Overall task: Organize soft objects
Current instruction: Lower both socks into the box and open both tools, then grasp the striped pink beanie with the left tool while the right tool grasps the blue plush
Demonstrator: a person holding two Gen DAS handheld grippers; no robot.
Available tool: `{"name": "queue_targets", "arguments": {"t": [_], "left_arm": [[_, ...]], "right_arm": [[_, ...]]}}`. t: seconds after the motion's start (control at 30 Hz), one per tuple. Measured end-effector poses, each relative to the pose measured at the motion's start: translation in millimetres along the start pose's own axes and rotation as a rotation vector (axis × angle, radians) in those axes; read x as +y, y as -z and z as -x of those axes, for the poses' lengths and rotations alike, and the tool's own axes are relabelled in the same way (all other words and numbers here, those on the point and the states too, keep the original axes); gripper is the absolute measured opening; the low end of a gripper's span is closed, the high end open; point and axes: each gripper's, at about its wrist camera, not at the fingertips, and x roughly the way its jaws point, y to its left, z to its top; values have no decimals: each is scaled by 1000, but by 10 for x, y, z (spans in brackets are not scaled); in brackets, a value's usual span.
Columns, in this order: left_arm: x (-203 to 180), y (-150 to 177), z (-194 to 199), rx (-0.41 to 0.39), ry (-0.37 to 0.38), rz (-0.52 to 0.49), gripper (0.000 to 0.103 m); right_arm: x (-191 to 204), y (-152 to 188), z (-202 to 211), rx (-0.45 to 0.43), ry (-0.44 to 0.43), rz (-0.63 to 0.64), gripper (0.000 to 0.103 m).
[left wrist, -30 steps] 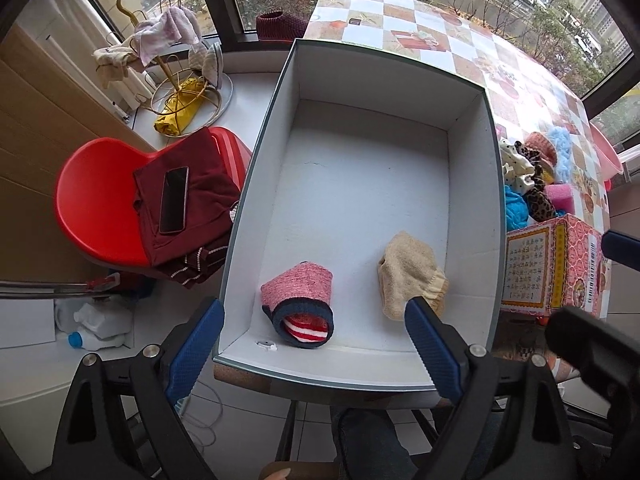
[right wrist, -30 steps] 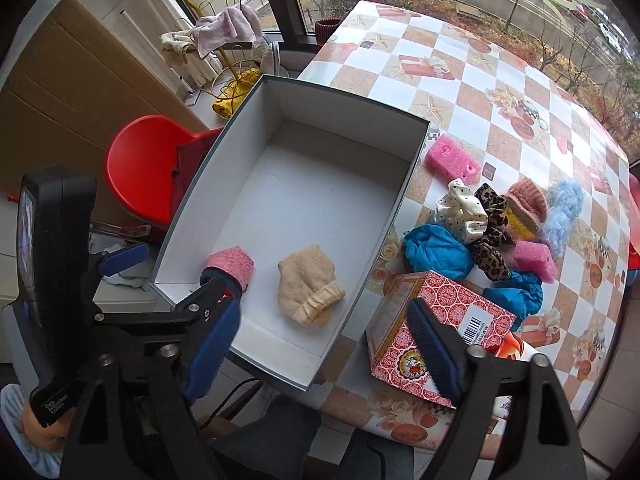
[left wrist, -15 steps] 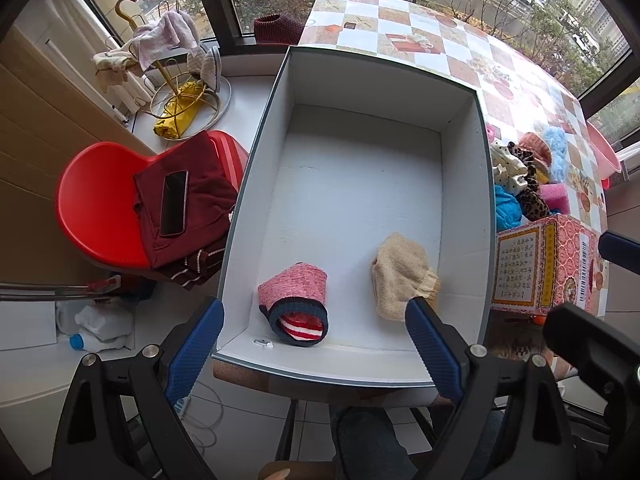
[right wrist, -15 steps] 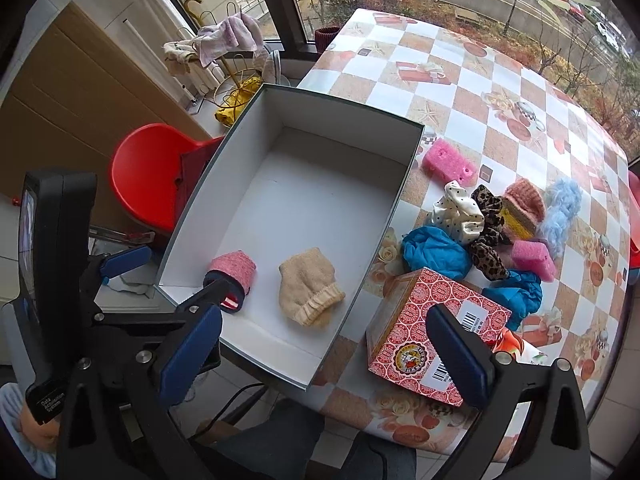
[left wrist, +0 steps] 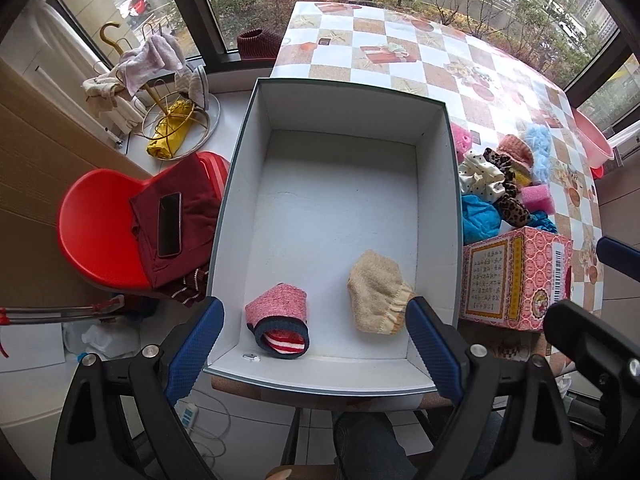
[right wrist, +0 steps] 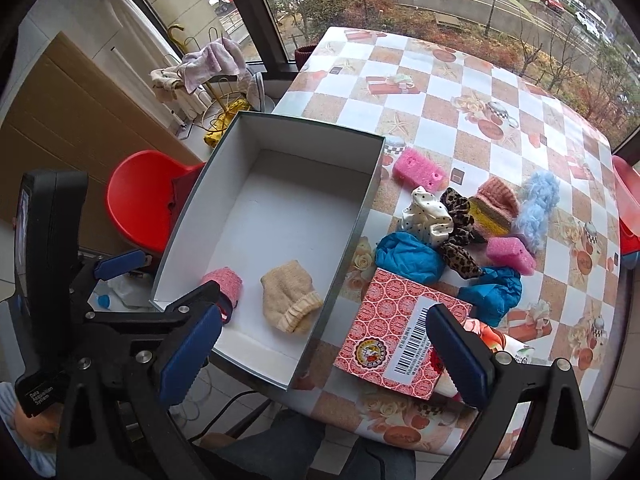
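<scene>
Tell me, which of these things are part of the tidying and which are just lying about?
Part of the job: white box, pink sock and beige sock inside it, pile of soft items on the table.

Lying about: red patterned carton, red chair, phone.

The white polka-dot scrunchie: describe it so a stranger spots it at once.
Start at the big white box on the checkered table; a pile of soft things lies just right of it. The polka-dot scrunchie sits nearest the box, above the blue cloth, the only white, black-dotted piece.
</scene>
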Motion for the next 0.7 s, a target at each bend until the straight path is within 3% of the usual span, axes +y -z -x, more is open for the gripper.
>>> {"name": "queue_targets", "arguments": {"t": [0.3,0.5,0.7], "left_arm": [[-363,-191,48,4,-3,-78,94],[-633,-406,95,4,19,-113,94],[-1059,-708,98,-3,34,-169,94]], "right_arm": [[-439,40,92,-12,-11,-103,103],[-1183,61,212,-28,7,-275,103],[-2064,185,78,27,69,-446,103]]}}
